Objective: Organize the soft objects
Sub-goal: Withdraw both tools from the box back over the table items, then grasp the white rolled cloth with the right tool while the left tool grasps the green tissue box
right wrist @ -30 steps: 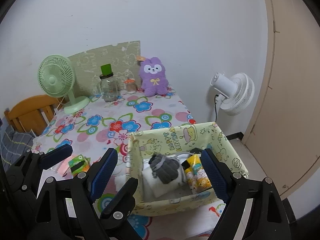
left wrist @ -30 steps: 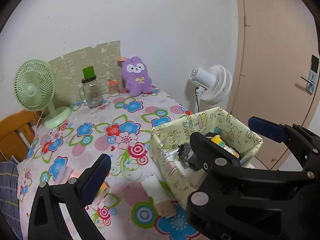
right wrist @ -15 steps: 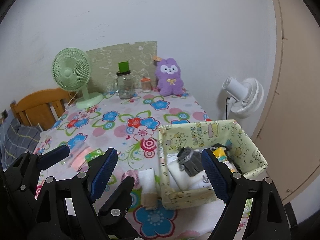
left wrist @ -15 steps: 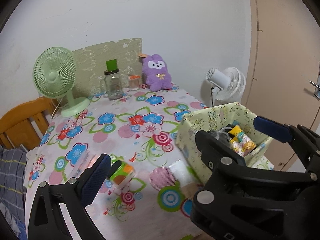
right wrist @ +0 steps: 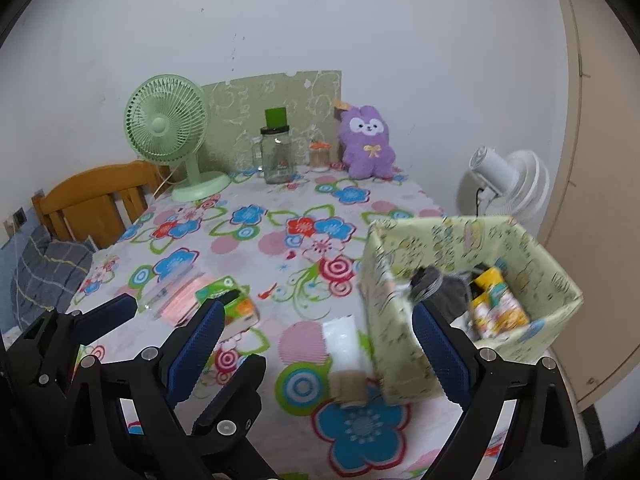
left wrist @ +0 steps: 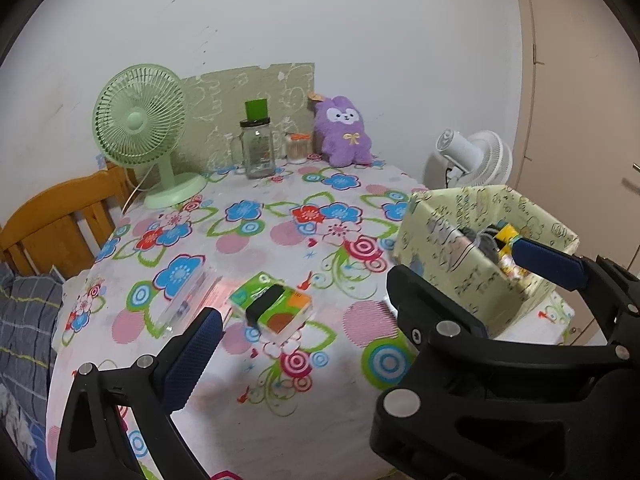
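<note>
Change: both views now take in more of the near tabletop [left wrist: 280, 400] than a second ago, and the tissue pack [left wrist: 272, 306] has come into the left view, ahead of the left gripper [left wrist: 360, 300].
Tissue pack: green and orange, it lies flat on the tabletop, left of the box [right wrist: 460, 304] and well apart from it; a clear pack [left wrist: 184, 300] with a pink one lies just beside it on the left.
Long axis: in the left view it runs from upper left to lower right, across the line along which the left gripper points.
White roll: white roll [right wrist: 344, 344] with a tan band lies just beside the box's near left corner, between the fingers of the right gripper [right wrist: 316, 344].
Box: it already holds grey gloves [right wrist: 436, 284] and a yellow pack [right wrist: 496, 300].
Left jaws: wide open, nothing between them.
Right jaws: they have just been opening; they stand wide, with no pad on the roll.
Nearer hand: I judge the left one for the tissue pack, the right one for the roll.
Plush: purple plush [left wrist: 344, 132] sits at the far edge, well apart from both hands.
</note>
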The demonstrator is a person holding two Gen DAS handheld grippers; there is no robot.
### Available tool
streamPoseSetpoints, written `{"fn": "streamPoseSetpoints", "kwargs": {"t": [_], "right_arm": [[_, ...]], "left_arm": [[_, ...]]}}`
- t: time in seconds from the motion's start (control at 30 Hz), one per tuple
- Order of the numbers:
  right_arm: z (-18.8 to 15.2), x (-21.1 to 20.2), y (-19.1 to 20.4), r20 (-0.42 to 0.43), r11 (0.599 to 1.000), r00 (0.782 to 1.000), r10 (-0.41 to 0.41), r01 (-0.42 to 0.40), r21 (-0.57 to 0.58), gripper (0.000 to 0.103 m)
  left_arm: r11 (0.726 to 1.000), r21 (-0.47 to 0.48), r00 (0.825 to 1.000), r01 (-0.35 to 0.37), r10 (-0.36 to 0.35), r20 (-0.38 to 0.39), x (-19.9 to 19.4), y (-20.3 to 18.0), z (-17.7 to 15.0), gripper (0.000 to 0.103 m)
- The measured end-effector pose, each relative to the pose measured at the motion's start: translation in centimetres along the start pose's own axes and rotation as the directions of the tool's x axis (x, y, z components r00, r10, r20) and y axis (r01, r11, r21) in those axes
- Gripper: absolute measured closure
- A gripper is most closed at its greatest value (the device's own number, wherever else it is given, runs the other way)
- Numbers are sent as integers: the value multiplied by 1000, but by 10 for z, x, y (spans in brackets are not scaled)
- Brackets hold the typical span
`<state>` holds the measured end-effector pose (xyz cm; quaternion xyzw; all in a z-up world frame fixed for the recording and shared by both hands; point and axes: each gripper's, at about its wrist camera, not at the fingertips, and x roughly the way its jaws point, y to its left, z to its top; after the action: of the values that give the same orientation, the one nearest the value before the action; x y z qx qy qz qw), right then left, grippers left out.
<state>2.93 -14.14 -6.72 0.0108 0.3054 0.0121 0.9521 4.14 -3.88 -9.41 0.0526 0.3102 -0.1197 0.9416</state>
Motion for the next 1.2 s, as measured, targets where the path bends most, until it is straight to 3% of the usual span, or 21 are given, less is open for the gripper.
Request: {"fn": "streamPoseSetpoints", "kwargs": {"t": [0.17,0.3,0.4,0.9,1.2], "right_arm": [[-10,8,4,-14,1000,1000,1,0,15,7],[-18,15,6,-34,1000,999,-8,9,22,17],[-25,19,5,-26,998,999,-41,42,43,18],[-45,65,-2,-149,996,988,-51,62,70,30],[-55,88,-7,-219,992,973,-68,89,86,47]], "left_arm": [[1000,-9,1000,-23,23,-15,8,8,-8,1],[999,-21,999,-29,28,-35,16,13,-16,1],[999,-42,998,-32,30,-53,23,19,-22,1],[998,-46,992,-47,41,-120,58,21,-39,1],[999,-34,984,-21,15,-176,72,17,-46,1]]}}
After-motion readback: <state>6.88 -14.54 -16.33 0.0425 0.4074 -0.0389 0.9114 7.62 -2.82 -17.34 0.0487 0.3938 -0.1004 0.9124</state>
